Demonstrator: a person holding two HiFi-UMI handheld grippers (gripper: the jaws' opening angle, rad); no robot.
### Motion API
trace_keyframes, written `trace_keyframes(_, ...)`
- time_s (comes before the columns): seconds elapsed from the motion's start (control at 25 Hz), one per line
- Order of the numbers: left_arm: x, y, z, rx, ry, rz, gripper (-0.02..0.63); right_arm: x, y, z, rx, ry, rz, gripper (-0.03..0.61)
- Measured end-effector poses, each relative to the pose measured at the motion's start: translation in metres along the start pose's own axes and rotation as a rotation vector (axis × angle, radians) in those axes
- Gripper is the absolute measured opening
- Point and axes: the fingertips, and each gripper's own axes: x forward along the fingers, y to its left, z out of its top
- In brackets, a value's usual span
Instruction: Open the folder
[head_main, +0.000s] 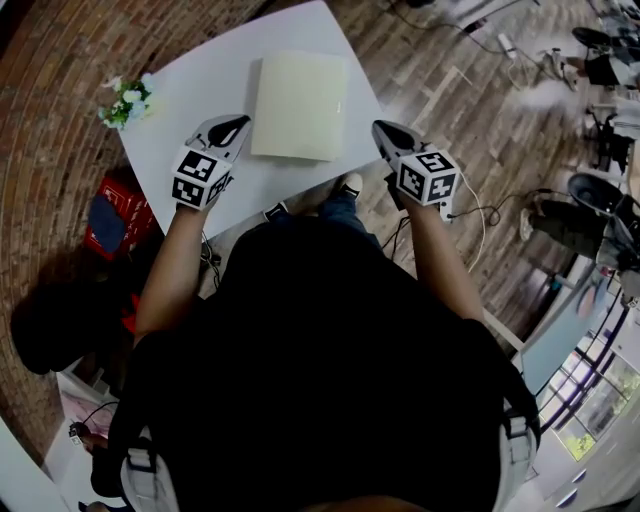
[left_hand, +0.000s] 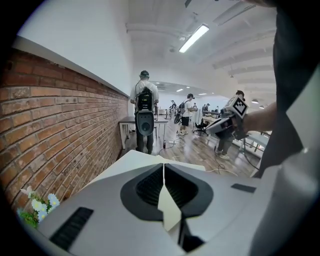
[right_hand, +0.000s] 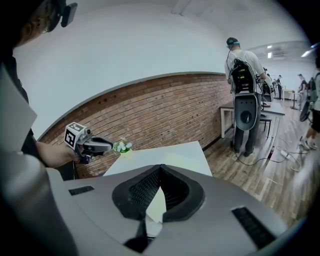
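A cream folder (head_main: 298, 105) lies shut and flat in the middle of the white table (head_main: 190, 90). My left gripper (head_main: 240, 122) hovers at the folder's near left corner, jaws shut and empty. My right gripper (head_main: 379, 127) hangs off the table's right edge, just right of the folder's near right corner, its jaws also together with nothing in them. In the left gripper view the tips (left_hand: 163, 172) meet and a strip of folder (left_hand: 169, 210) shows beneath them. The right gripper view shows its tips (right_hand: 160, 170) closed over the folder (right_hand: 157, 207).
A small bunch of white flowers (head_main: 128, 100) stands at the table's left corner. A red bag (head_main: 115, 215) sits on the floor to the left by the brick wall. Cables (head_main: 480, 215) trail on the wooden floor at right. People (left_hand: 144, 117) stand by desks further off.
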Motion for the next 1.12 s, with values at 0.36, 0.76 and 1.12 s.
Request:
trace_keyframes(0.36, 0.03, -0.028, 0.01, 0.017, 0.04, 0.04, 0.015, -0.008, -0.027, -0.003, -0.02, 0.02, 0.073, 0.023)
trace_keyframes(0.76, 0.065, -0.061, 0.005, 0.101, 0.11, 0.033, 0.016, -0.011, -0.037, -0.026, -0.027, 0.074, 0.14, 0.023)
trace_keyframes(1.12, 0.095, -0.087, 0.0, 0.109, 0.145, -0.021, 0.017, -0.013, -0.057, -0.048, 0.004, 0.121, 0.154, 0.023)
